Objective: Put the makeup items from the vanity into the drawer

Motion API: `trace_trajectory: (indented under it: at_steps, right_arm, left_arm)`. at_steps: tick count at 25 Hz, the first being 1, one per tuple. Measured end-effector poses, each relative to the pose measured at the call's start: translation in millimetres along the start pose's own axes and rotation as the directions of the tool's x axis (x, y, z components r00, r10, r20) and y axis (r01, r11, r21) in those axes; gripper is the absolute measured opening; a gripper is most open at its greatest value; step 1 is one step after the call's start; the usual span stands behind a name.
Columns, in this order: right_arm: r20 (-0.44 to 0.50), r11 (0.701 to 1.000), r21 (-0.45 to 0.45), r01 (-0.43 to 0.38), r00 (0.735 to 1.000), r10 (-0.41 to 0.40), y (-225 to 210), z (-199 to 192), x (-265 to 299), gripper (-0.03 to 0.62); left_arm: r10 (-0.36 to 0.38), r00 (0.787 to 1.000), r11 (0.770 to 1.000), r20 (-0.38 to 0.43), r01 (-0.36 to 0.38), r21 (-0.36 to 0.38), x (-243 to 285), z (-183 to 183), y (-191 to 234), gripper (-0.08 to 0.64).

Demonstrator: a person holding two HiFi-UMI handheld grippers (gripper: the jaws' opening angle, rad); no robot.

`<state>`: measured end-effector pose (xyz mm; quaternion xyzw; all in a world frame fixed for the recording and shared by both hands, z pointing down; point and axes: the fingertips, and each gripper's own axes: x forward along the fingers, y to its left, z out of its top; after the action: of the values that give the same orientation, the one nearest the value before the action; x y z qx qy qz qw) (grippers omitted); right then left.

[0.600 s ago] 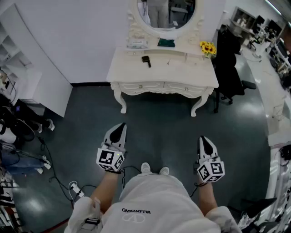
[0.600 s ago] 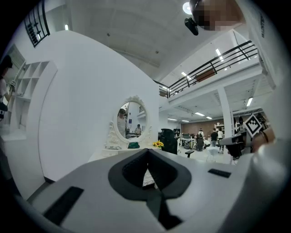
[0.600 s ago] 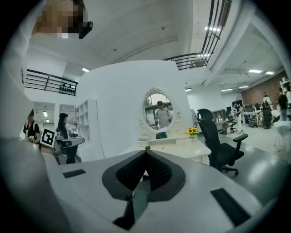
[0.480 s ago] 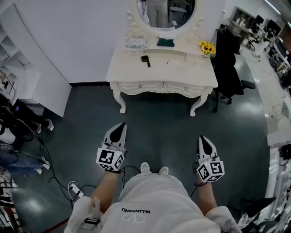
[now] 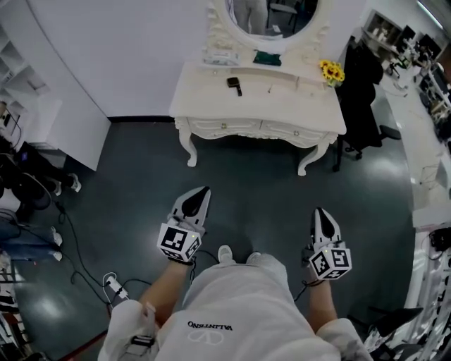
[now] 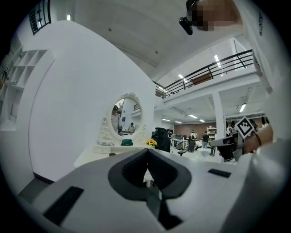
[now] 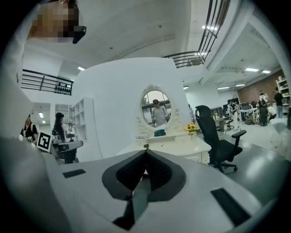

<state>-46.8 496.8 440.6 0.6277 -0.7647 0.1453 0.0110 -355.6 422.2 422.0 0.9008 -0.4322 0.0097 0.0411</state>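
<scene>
Change vs. half a sec ago: the head view has swung. The vanity (image 5: 211,106) now sits a bit higher and further right in frame. The left gripper (image 5: 202,192) has drifted right and angles inward; the right gripper (image 5: 321,213) is approx. where it was. I read this as me stepping/turning twd the vanity, i.e. approach phase, no contact w/ anything.

Fingers: both pairs pressed together, nothing between them; each gripper's own view confirms it.

Task things, rel. to the fingers:
- small dark makeup item (image 5: 234,85) on the worktop, well ahead of both pairs, closer to the left pair's line
- thin stick-like item (image 5: 270,89) on the worktop, well ahead, between the two pairs' lines; too small to ID
- green item (image 5: 268,58) on the shelf under the mirror (image 5: 271,14), furthest ahead
- drawer fronts (image 5: 225,129) below the worktop edge, both look shut

Meaning: no items stowed yet. My guess at the order: close the gap, spread the fingers, open a drawer first, then pick items.
</scene>
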Motion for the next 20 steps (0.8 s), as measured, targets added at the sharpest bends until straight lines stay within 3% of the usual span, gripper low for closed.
trace_trajectory:
  at_steps: [12,20]
  right_arm:
    - [-0.025,1.0,0.014,-0.016,1.0,0.017,-9,-9,55,0.011]
    - [-0.032,0.998,0.008,-0.063,0.998,0.063,-61,13,136,0.011]
  left_arm:
    - [-0.058,0.997,0.998,-0.056,0.057,-0.023,50,-19,4,0.002]
    - [-0.035,0.998,0.999,-0.051,0.035,-0.008,143,-12,21,0.002]
